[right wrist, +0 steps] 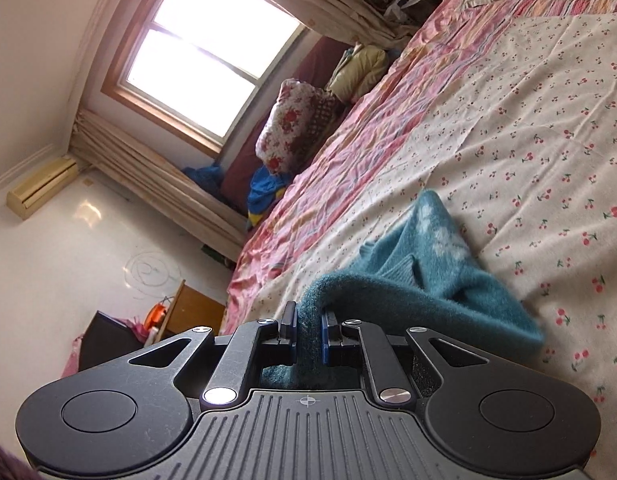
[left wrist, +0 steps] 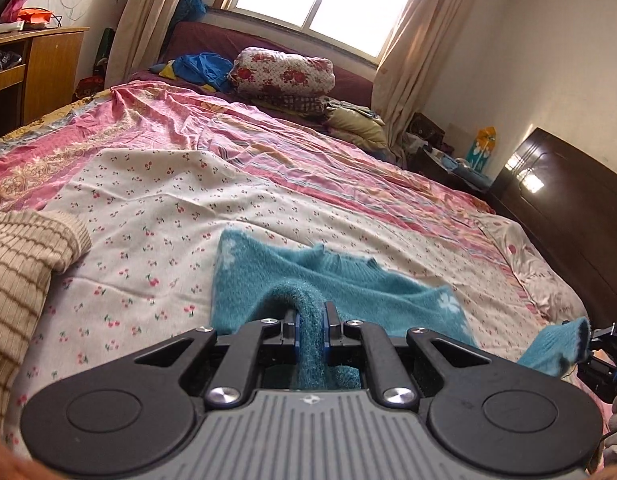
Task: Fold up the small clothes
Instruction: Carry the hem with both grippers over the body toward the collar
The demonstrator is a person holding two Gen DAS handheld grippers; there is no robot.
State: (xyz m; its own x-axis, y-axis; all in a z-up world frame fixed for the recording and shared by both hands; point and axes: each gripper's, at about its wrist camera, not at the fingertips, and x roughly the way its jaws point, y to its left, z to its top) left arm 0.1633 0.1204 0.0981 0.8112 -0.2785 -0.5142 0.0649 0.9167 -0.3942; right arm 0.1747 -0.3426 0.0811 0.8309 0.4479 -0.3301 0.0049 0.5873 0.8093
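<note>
You hold both claws tilted down over the bed [left wrist: 268,184], the left claw [left wrist: 311,326] and the right claw [right wrist: 308,332] each pinched nearly shut on a fold of the teal sweater [left wrist: 268,272], which trails onto the cherry-print sheet [left wrist: 156,208].

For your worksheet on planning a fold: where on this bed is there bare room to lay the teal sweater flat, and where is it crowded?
Bare cherry-print sheet lies between the beige ribbed garment and the pink striped quilt, beyond the teal sweater. It is crowded by the window: floral pillow, blue clothes.
</note>
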